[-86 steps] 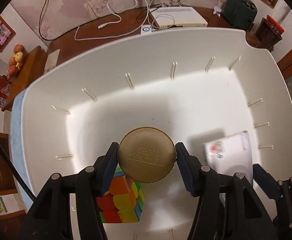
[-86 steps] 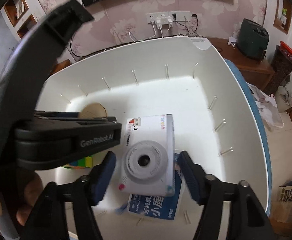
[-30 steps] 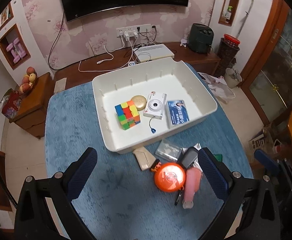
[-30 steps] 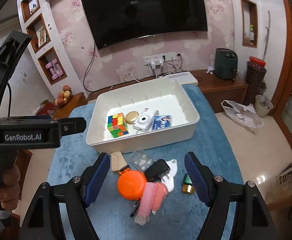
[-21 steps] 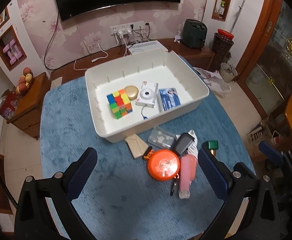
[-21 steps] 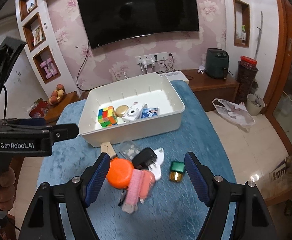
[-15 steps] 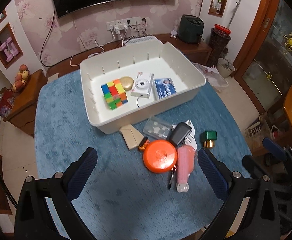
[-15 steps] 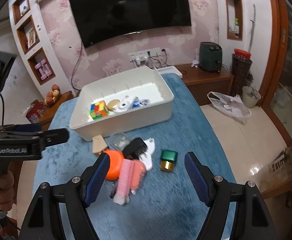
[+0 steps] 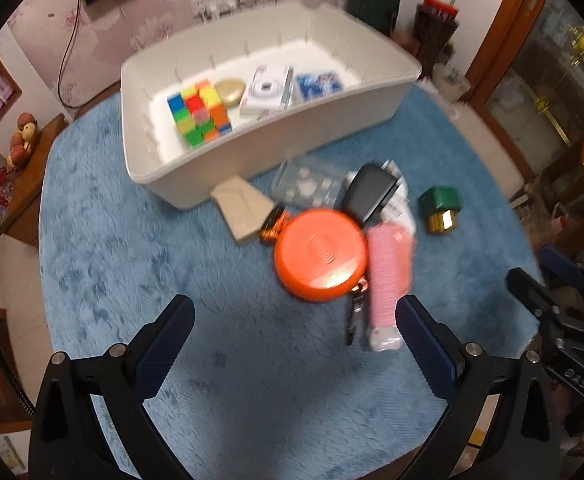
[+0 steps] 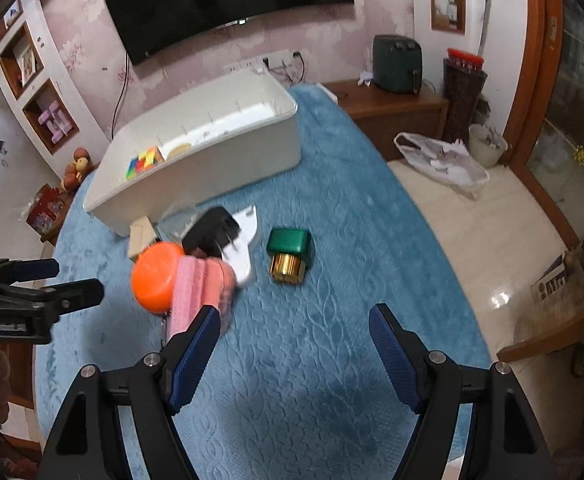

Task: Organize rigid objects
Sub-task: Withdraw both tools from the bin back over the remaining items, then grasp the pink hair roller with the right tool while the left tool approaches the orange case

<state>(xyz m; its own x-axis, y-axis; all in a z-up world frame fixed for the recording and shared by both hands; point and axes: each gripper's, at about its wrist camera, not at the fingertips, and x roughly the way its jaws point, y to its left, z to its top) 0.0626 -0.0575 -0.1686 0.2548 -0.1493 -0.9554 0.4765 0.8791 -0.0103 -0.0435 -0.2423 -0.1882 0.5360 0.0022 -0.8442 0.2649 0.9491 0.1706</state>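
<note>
Flanking bare blue cloth (image 10: 331, 240) — pile (image 9: 331, 240) beside.

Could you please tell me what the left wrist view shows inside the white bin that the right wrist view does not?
Only the left wrist view shows the white camera and the blue card in the bin. Only the right wrist view shows the television on the wall. Both show the colourful cube, the round gold tin, the orange disc and the green box on the blue cloth.
</note>
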